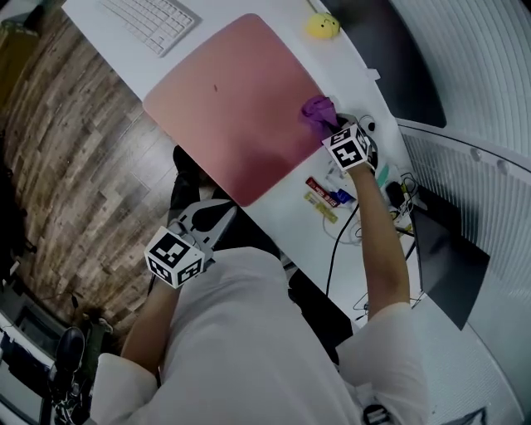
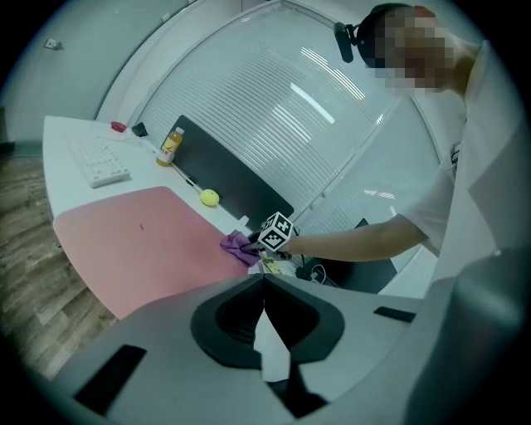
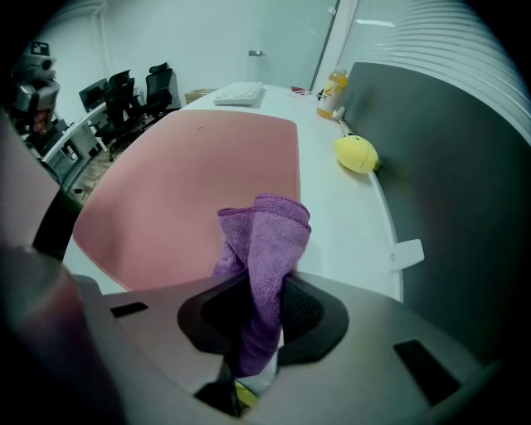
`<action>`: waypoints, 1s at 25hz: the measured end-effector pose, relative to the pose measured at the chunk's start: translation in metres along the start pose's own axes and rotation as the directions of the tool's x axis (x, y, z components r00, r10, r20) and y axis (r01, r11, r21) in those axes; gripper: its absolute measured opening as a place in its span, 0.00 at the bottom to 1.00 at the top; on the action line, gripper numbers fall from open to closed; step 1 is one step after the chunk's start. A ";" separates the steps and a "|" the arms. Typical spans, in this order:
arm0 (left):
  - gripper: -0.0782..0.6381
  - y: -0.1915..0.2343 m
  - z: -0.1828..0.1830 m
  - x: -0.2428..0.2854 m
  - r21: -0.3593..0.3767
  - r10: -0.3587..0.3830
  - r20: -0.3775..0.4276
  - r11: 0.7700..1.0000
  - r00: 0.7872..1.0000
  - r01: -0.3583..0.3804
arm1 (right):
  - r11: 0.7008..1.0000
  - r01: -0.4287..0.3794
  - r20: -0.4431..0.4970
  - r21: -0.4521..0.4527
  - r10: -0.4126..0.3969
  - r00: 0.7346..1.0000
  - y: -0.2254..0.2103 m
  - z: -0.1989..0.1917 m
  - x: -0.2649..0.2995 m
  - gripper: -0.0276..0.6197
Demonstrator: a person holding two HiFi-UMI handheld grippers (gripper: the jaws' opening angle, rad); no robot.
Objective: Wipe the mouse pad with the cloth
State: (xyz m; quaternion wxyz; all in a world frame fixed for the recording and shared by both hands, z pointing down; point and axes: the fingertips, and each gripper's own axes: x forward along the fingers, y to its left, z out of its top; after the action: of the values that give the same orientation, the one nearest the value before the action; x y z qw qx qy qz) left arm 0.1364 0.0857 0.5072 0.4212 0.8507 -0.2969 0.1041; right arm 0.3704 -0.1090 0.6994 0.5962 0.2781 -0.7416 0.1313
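Head view shows one pink mouse pad (image 1: pixel 232 108) across the upper middle of the frame, on a white desk (image 1: pixel 286 217). One purple cloth (image 1: pixel 318 109) sits at the pad's right edge. The right gripper (image 1: pixel 330 124) is clamped on it, with its one marker cube just below and to the right. The left gripper (image 1: pixel 211 222) hangs in the lower left off the desk, over the wooden floor (image 1: pixel 75 141), carrying its own single marker cube.

One white keyboard (image 1: pixel 153 21) lies at the top left, and one yellow rounded object (image 1: pixel 323 26) at the top centre. A few small packets (image 1: pixel 325 194), red, blue and yellow, lie below the right gripper; their print is too small to read.

In the right gripper view the jaws pinch the cloth (image 3: pixel 264 249), which stands bunched up above them at the lower centre, in front of the pad (image 3: pixel 191 174). One orange bottle (image 3: pixel 331 83) stands at the top; its label cannot be read.

In the left gripper view the jaws are together at the tips, holding nothing, at the bottom centre of the frame.
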 end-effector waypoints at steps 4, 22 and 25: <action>0.13 0.002 0.011 -0.001 0.011 -0.029 0.000 1.000 1.000 0.029 | 0.991 0.113 0.006 0.066 -0.114 0.993 -0.031 0.002 -0.014 0.18; 0.13 0.089 0.047 -0.071 0.005 -0.011 -0.034 1.000 0.999 0.011 | 0.954 0.244 -0.045 0.175 -0.239 0.970 -0.008 0.060 0.008 0.18; 0.13 0.100 0.049 -0.081 0.002 -0.013 -0.049 1.000 0.999 0.013 | 0.955 0.230 -0.045 0.189 -0.225 0.973 0.007 0.065 0.009 0.18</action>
State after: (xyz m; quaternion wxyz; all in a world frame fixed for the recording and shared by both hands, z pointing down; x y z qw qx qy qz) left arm 0.0081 0.0343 0.5075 0.4281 0.8502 -0.2807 0.1226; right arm 0.3122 -0.1398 0.6924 0.5861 0.4164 -0.6815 0.1365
